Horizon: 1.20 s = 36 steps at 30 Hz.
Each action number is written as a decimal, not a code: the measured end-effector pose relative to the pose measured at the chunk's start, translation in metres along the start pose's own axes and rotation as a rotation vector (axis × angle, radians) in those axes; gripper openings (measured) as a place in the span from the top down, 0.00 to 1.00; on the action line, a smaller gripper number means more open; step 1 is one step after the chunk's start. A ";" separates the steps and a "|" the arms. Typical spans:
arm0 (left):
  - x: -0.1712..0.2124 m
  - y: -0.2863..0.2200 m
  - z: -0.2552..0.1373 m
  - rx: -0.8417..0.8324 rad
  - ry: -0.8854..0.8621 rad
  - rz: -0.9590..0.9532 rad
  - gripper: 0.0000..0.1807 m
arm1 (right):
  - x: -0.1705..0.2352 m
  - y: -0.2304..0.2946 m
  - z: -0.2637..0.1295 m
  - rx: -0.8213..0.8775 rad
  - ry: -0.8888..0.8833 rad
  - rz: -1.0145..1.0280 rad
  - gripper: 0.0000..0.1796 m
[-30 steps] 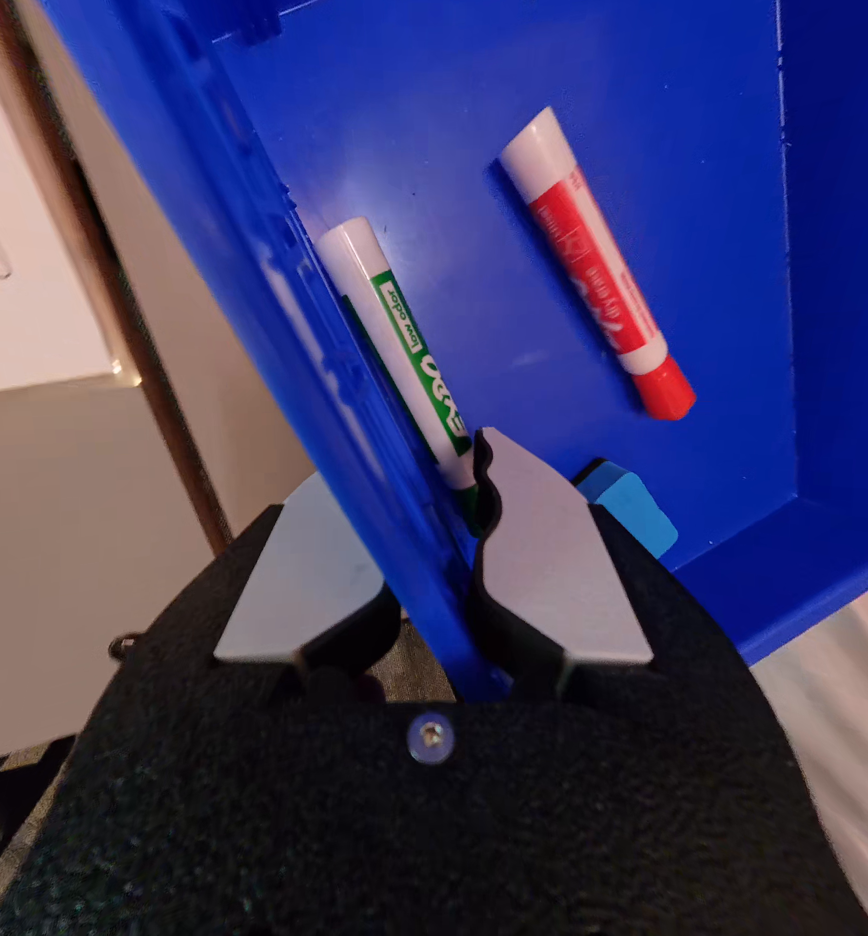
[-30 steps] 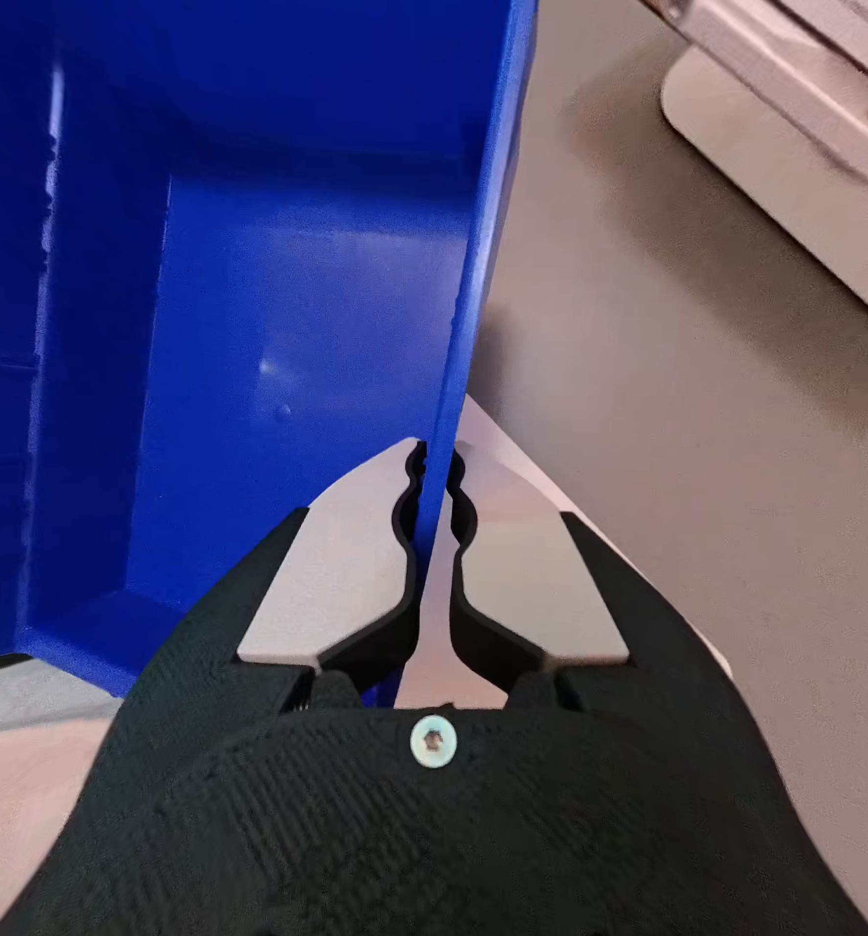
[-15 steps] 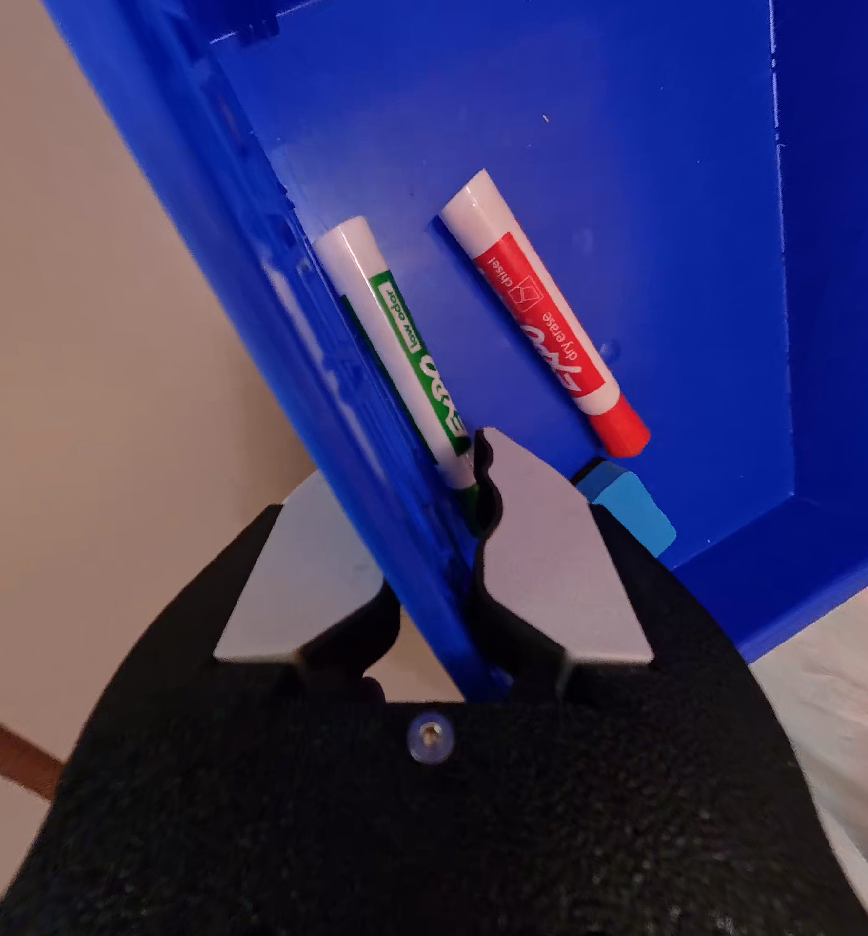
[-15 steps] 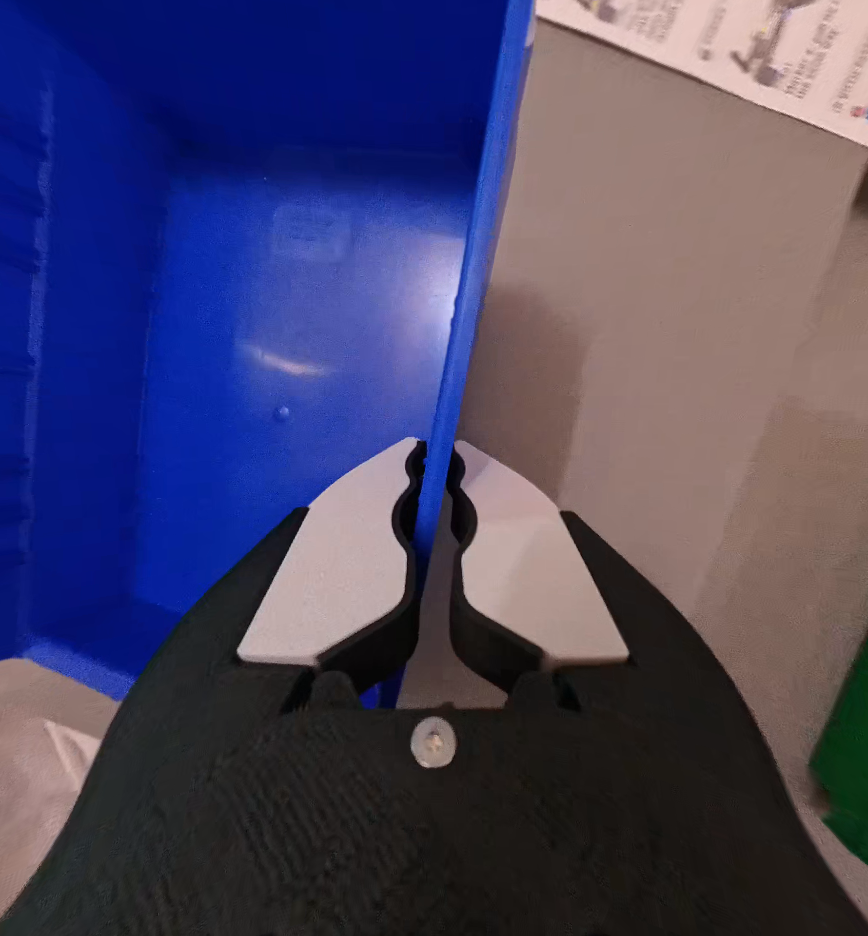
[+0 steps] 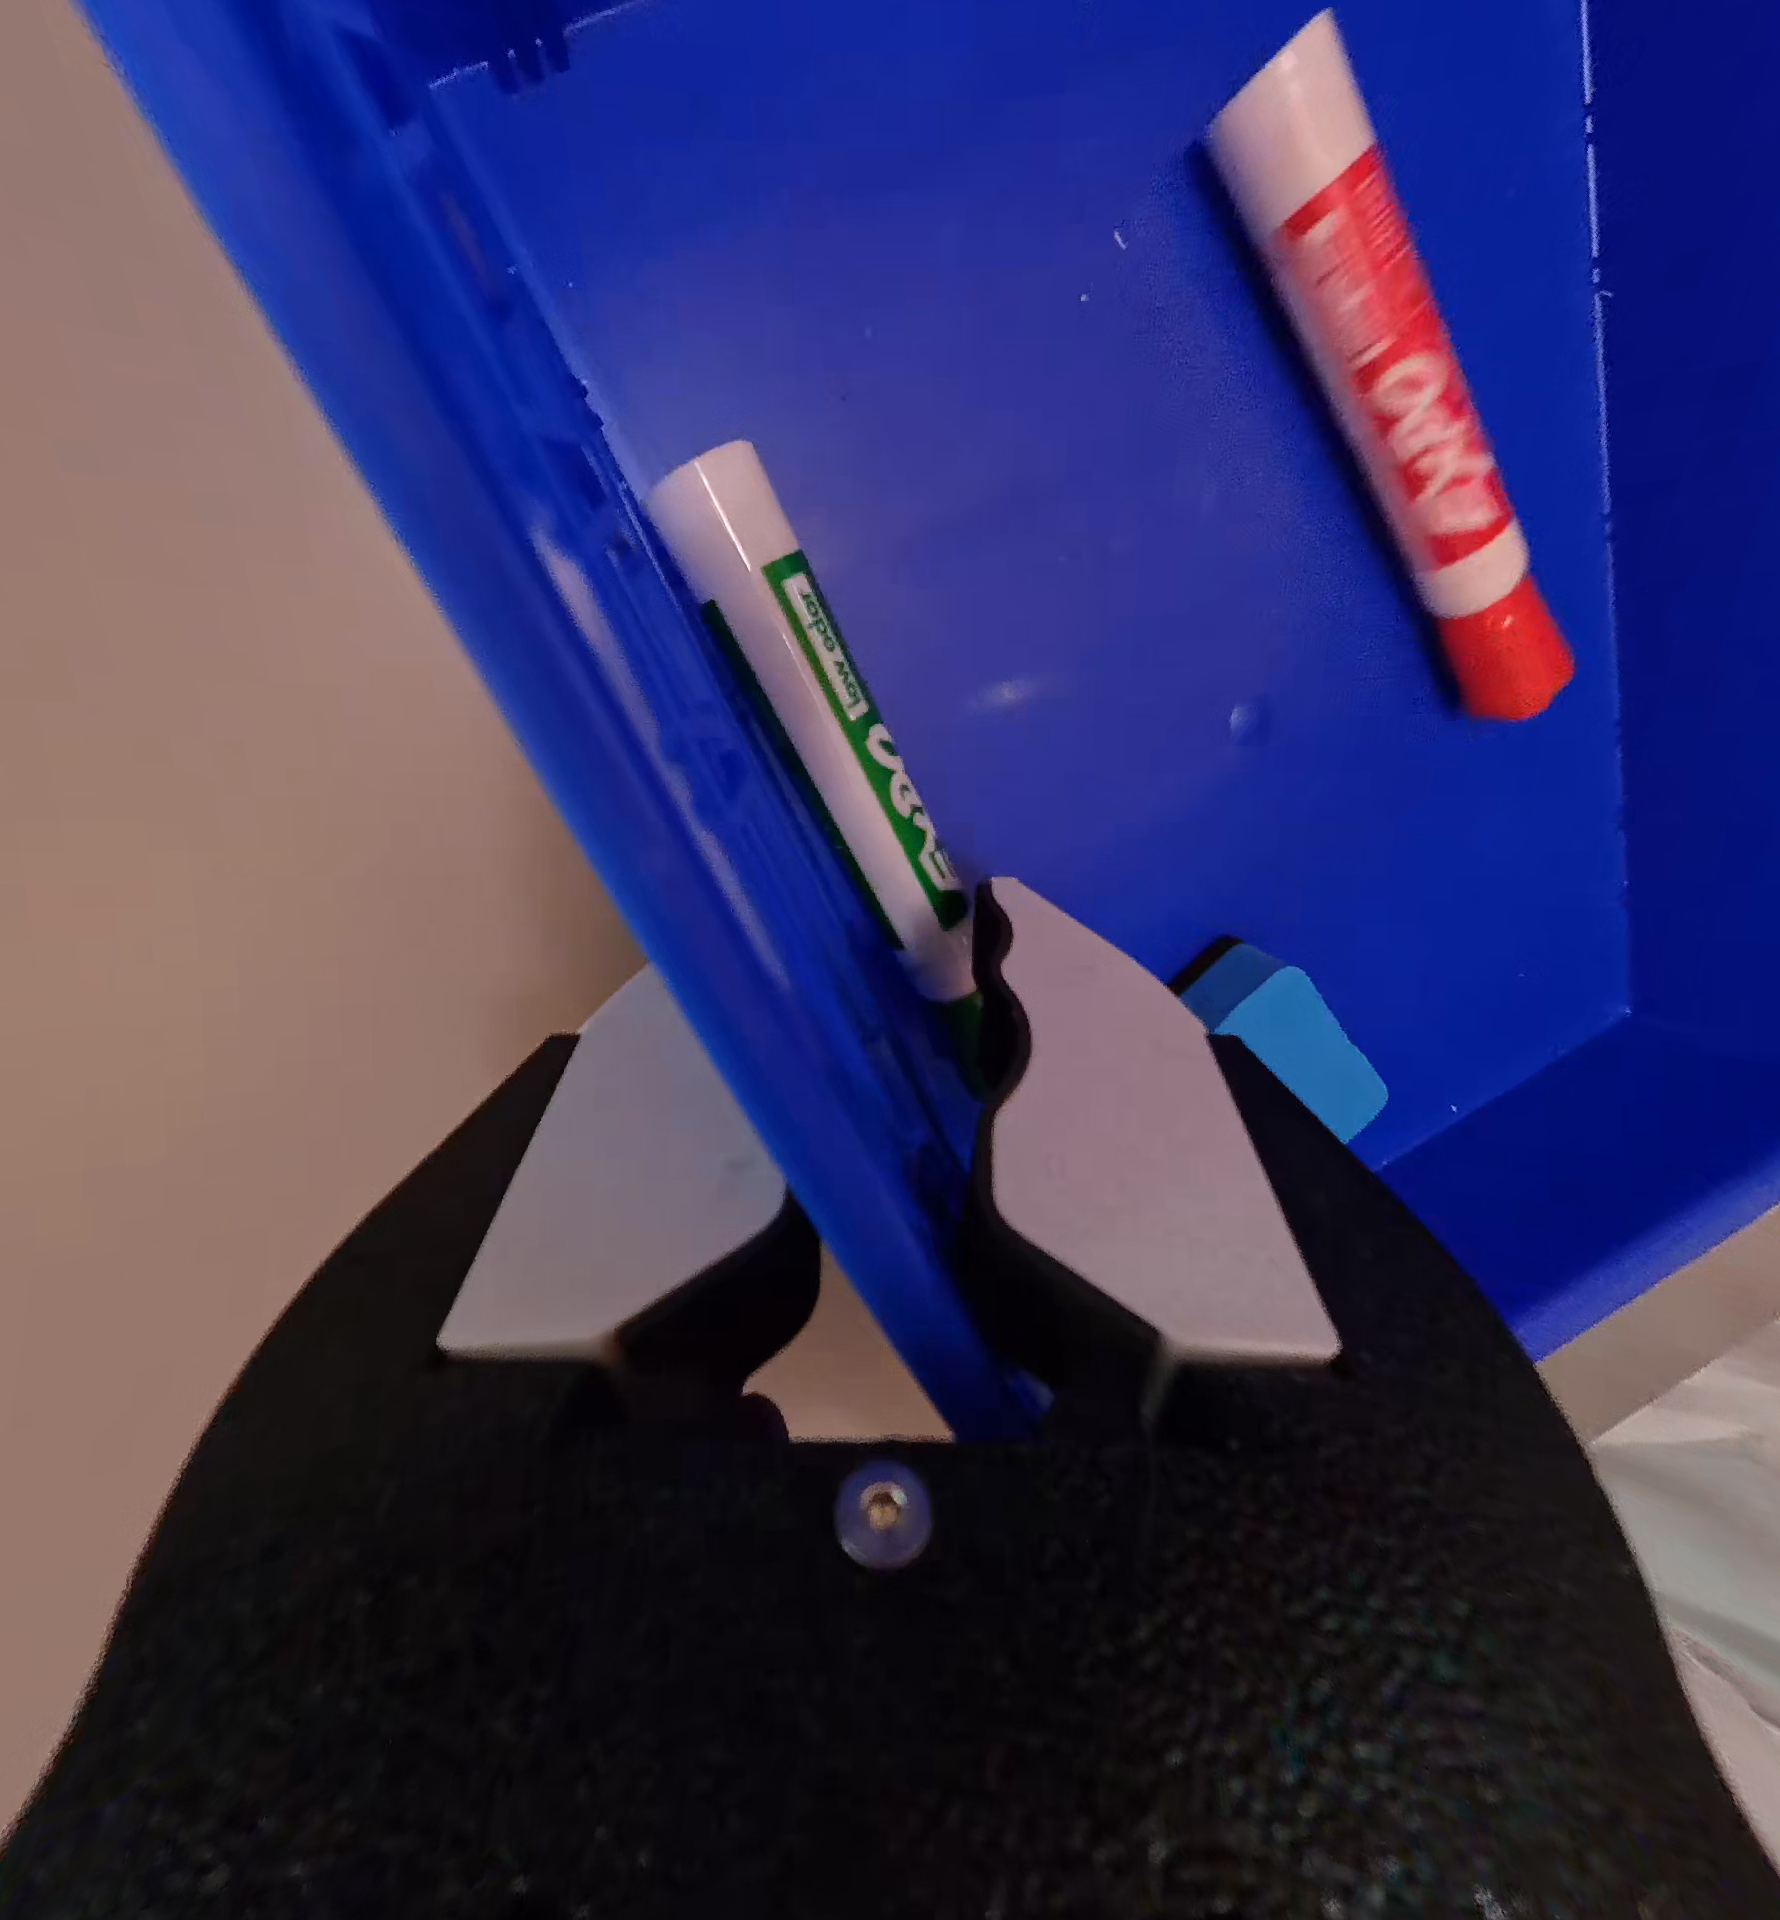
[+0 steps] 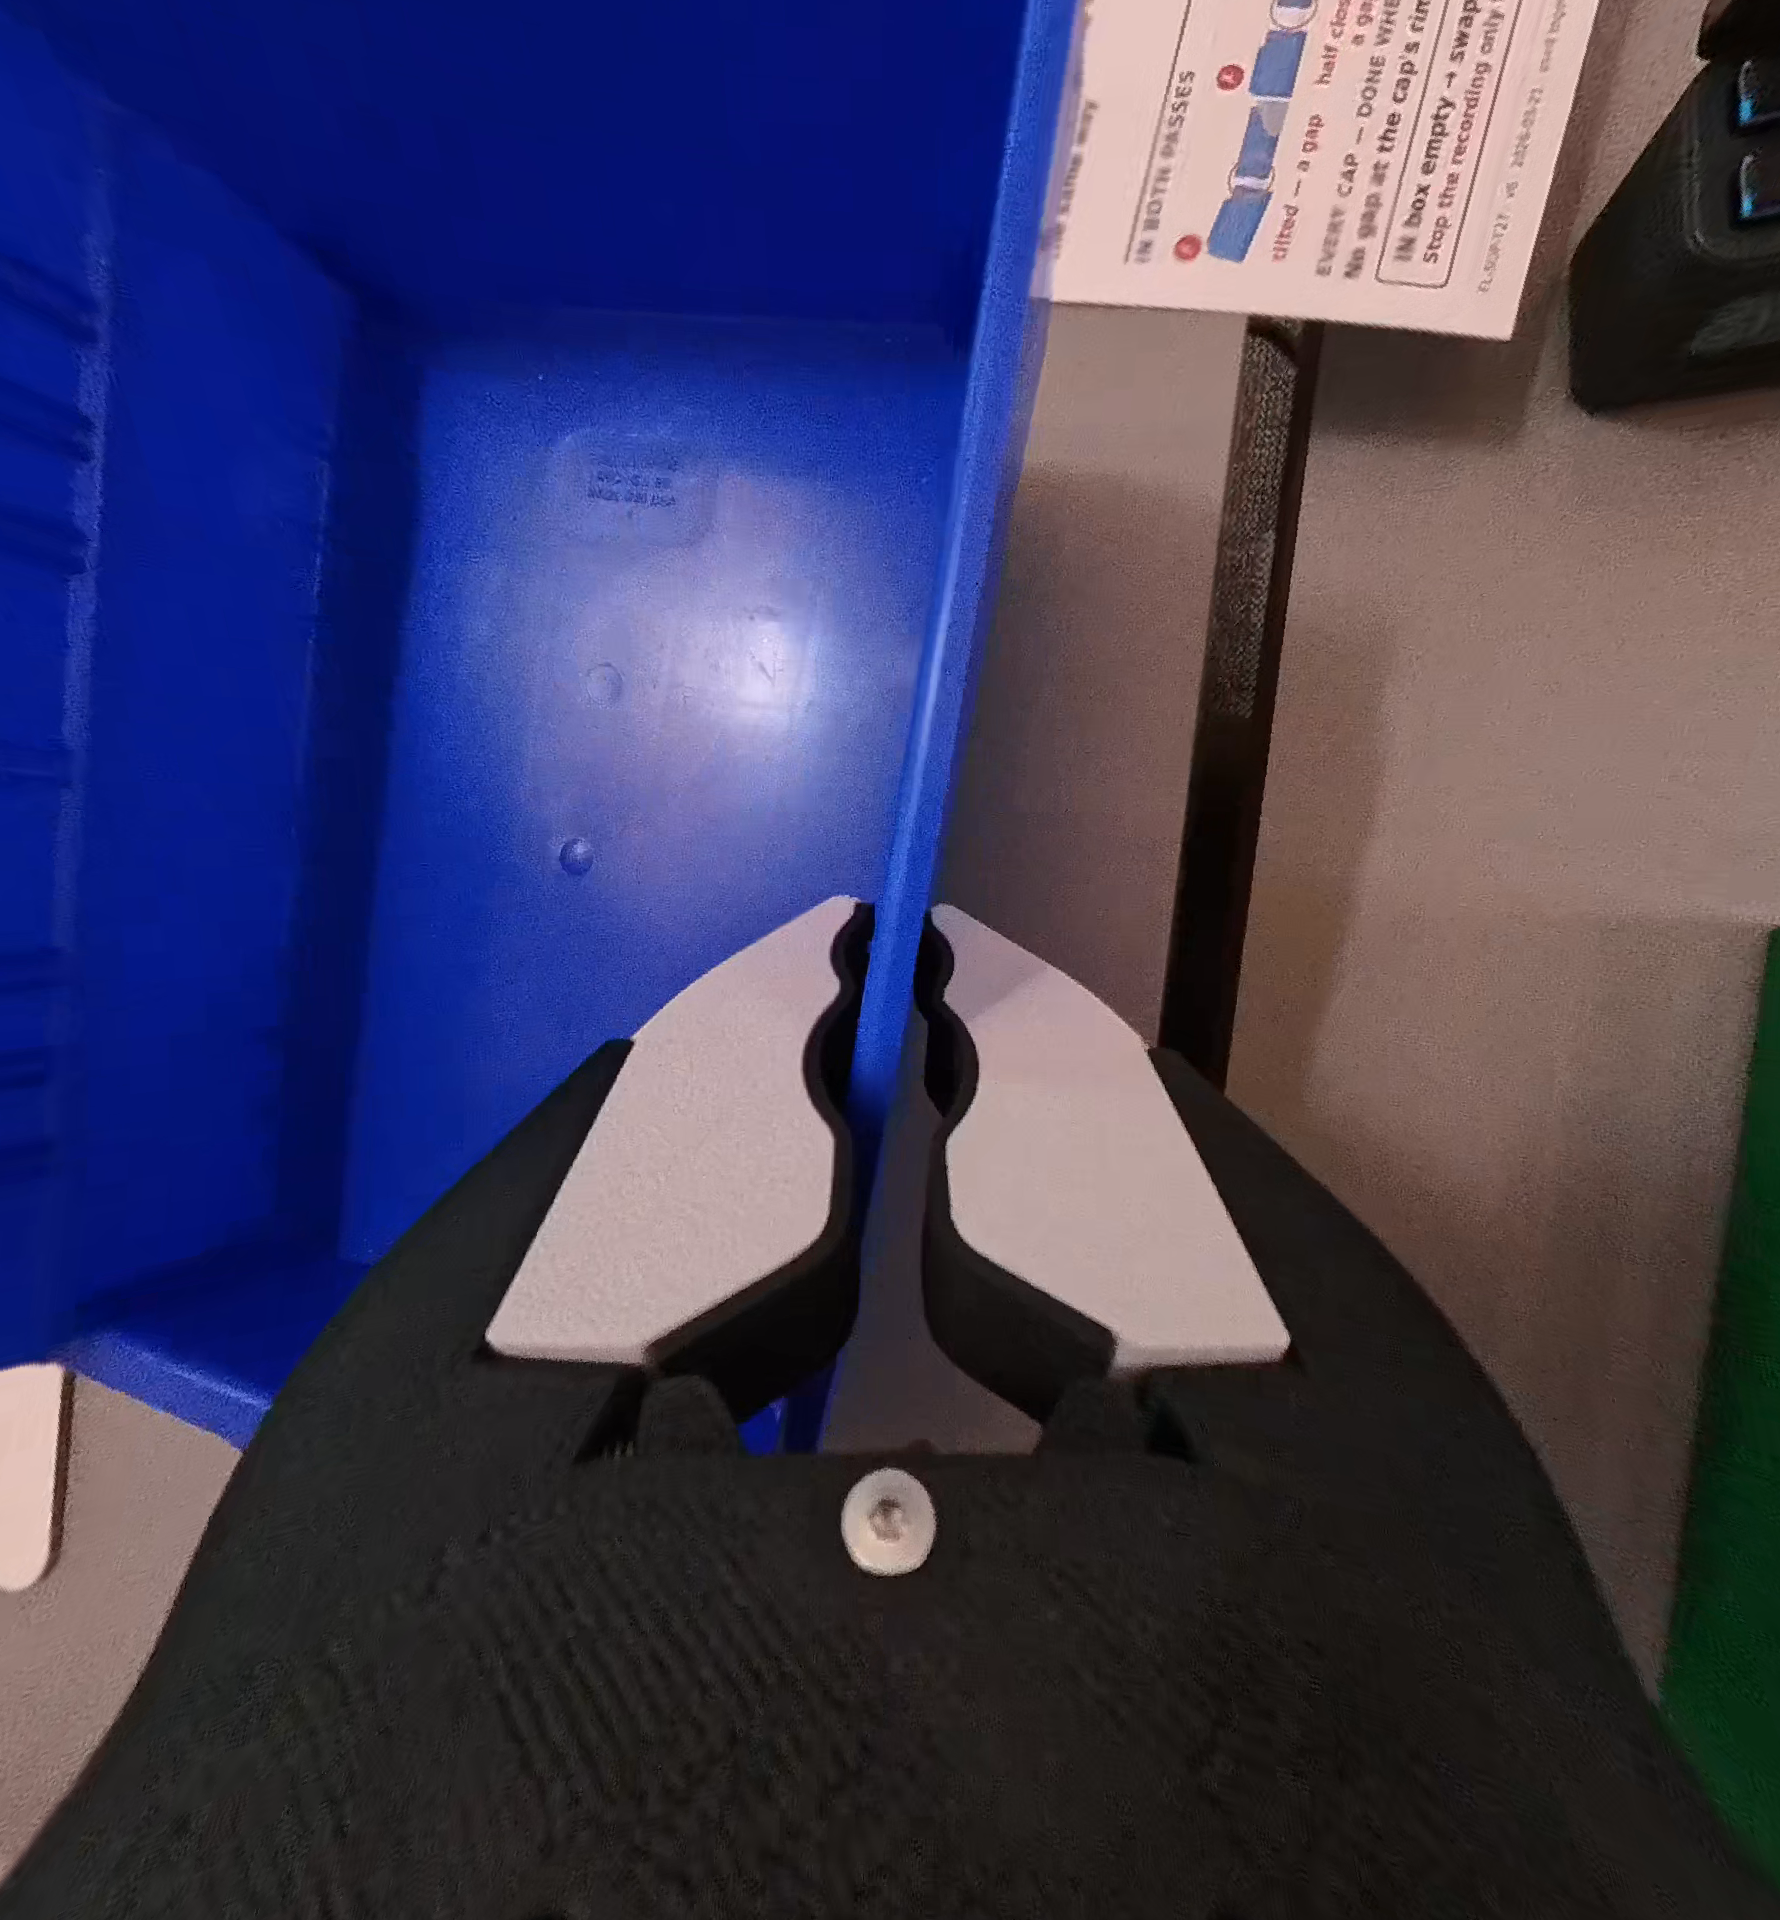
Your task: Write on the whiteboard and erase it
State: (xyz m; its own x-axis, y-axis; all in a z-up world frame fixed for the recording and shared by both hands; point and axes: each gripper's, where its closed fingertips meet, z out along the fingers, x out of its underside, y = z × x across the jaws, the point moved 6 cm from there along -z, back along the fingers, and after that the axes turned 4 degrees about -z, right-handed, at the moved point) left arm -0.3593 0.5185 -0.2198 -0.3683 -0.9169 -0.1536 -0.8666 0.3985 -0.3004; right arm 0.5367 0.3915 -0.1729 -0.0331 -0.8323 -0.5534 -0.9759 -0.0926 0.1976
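Blue bin is being carried, walls pinched by left gripper and right gripper; markers (loose) are being tipped out next, judging by the tilt

In the bin we see one marker against its left wall, another marker to the right, the eraser nearer us between them.

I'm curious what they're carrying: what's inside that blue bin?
Inside the blue bin lie a green marker against the left wall, a red marker and a blue eraser. The left gripper covers the green marker's cap end and part of the eraser.
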 end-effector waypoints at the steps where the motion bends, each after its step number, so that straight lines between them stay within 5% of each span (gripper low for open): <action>1: -0.001 0.001 0.001 -0.005 -0.003 0.003 0.84 | -0.001 -0.003 0.005 0.002 0.000 0.025 0.95; 12: -0.001 0.003 0.009 0.026 -0.064 -0.013 0.80 | -0.006 -0.009 0.032 0.068 0.062 -0.010 0.94; 17: -0.001 0.007 0.001 -0.132 -0.075 0.010 0.69 | -0.031 0.005 -0.008 -0.094 -0.247 0.020 0.66; 21: -0.014 -0.005 -0.046 -0.409 -0.163 0.123 0.72 | -0.047 0.030 -0.066 0.021 -0.479 -0.181 0.60; 24: -0.025 -0.039 -0.077 -0.496 -0.244 0.159 0.72 | -0.052 0.063 -0.097 0.124 -0.647 -0.289 0.36; 29: -0.015 -0.084 -0.048 -0.466 0.009 0.057 0.74 | -0.042 0.146 -0.112 -0.059 -0.881 -0.425 0.37; 36: -0.002 -0.061 0.005 -0.505 0.195 -0.218 0.68 | -0.010 0.225 -0.088 -0.215 -0.884 -0.507 0.36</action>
State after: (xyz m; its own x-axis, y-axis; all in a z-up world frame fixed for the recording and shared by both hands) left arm -0.3043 0.4961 -0.2060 -0.1776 -0.9827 0.0517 -0.9647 0.1842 0.1881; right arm 0.3363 0.3308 -0.0513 0.1393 0.0211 -0.9900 -0.8634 -0.4869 -0.1319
